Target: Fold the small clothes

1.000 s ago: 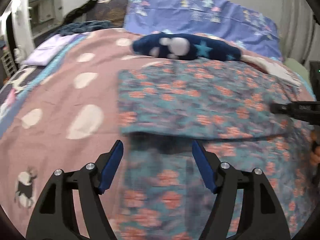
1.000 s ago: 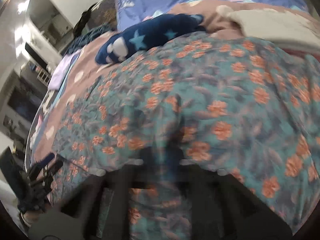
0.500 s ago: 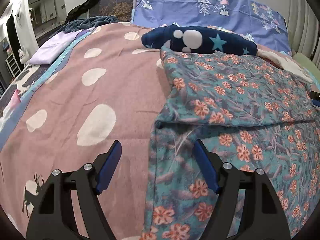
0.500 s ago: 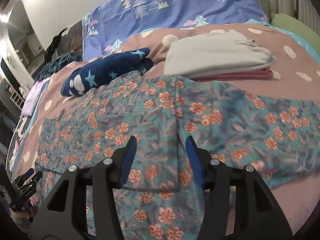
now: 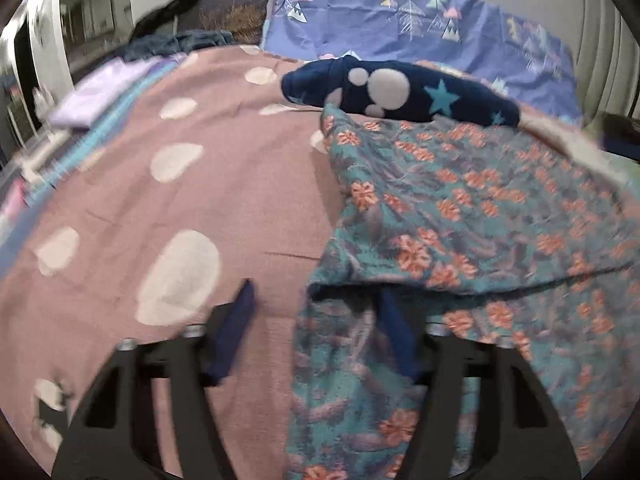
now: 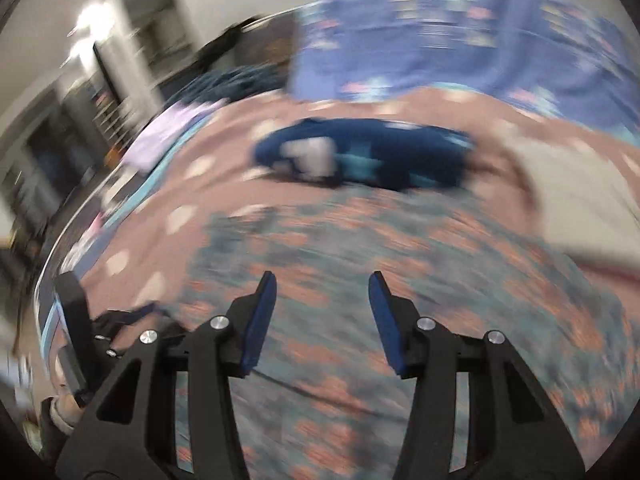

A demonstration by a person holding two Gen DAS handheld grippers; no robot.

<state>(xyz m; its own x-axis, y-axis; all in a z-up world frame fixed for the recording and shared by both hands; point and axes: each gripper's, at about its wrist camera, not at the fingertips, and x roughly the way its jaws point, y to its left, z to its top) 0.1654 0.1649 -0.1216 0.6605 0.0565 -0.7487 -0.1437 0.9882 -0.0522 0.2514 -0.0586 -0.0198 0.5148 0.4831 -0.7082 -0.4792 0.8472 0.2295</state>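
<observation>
A teal garment with orange flowers lies on the bed, its far half folded over the near half, the fold edge running across the view. My left gripper is open and empty, low over the garment's left front corner, with the right finger at the fold edge. In the blurred right wrist view the same garment spreads under my right gripper, which is open and empty above it. The left gripper shows at the right wrist view's lower left.
A pink bedspread with white spots covers the bed. A navy star-print garment lies behind the floral one, a purple pillow beyond it. A folded pale pile sits at the right. A lilac cloth lies far left.
The left gripper has moved forward to the fold's left corner. The right gripper has swung left and closer over the garment, so its view is blurred.
</observation>
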